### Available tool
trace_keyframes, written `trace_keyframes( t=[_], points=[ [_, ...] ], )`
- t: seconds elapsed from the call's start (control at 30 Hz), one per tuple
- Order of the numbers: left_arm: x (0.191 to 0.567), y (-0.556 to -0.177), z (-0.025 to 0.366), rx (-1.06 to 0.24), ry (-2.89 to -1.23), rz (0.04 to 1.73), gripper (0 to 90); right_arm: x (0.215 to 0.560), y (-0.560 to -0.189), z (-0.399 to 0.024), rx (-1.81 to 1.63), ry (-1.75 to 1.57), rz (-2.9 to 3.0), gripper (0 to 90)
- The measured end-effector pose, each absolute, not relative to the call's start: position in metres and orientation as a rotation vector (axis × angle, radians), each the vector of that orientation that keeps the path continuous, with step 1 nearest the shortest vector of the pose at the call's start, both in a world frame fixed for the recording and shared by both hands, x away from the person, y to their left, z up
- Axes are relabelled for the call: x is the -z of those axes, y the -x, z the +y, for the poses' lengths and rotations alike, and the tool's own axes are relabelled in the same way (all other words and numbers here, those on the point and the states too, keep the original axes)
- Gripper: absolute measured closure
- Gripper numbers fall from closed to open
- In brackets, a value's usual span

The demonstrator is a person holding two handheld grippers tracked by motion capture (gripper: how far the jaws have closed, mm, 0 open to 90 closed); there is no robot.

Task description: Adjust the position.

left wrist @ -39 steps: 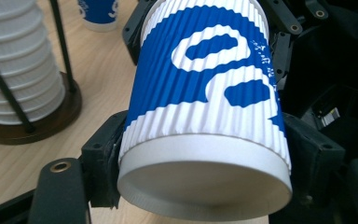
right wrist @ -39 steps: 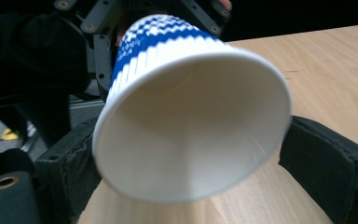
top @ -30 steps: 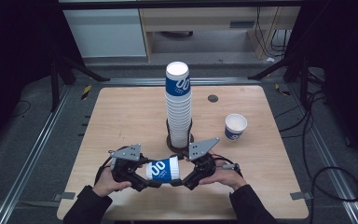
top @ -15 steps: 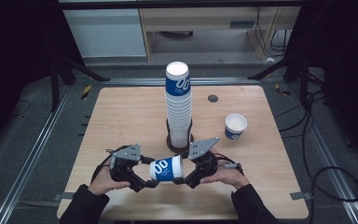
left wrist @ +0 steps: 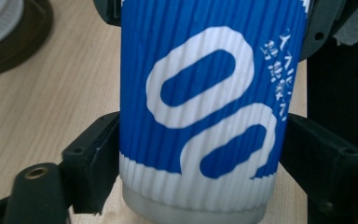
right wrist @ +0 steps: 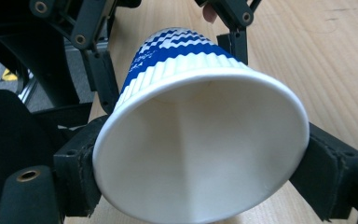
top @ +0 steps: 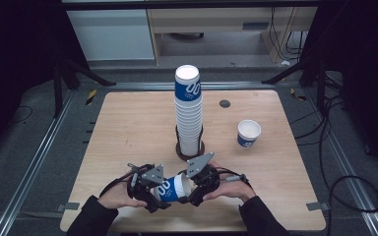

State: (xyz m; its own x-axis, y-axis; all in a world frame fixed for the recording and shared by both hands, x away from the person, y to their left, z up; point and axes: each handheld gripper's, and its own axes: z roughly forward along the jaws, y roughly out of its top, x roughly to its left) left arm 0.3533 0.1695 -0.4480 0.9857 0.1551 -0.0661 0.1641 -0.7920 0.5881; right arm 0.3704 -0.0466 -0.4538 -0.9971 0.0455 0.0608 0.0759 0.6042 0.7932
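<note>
A blue and white ribbed paper cup lies on its side in the air between my two grippers, low over the table's front edge. My left gripper has the cup's base end between its jaws. They have just been closing, and both pads now touch the cup's sides. My right gripper is shut on the cup's open rim and squeezes it into an oval. The inside of the cup is white and empty.
A tall stack of the same cups stands in a dark round holder at the table's middle. One upright cup sits to the right. A small dark disc lies behind it. The wooden table is bare on the left.
The left gripper let go, drew back a little, then came right again onto the cup's base. Both hands and the cup sank slightly toward the front edge.
</note>
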Motion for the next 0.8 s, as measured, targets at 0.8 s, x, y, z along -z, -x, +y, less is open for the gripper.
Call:
trace_keyframes(
  t=[0.8],
  points=[
    [0.424, -0.364, 0.204, -0.044, -2.173, 0.364, 27.4, 0.431, -0.382, -0.072, 1.7, 0.311, -2.642, 9.4]
  ],
)
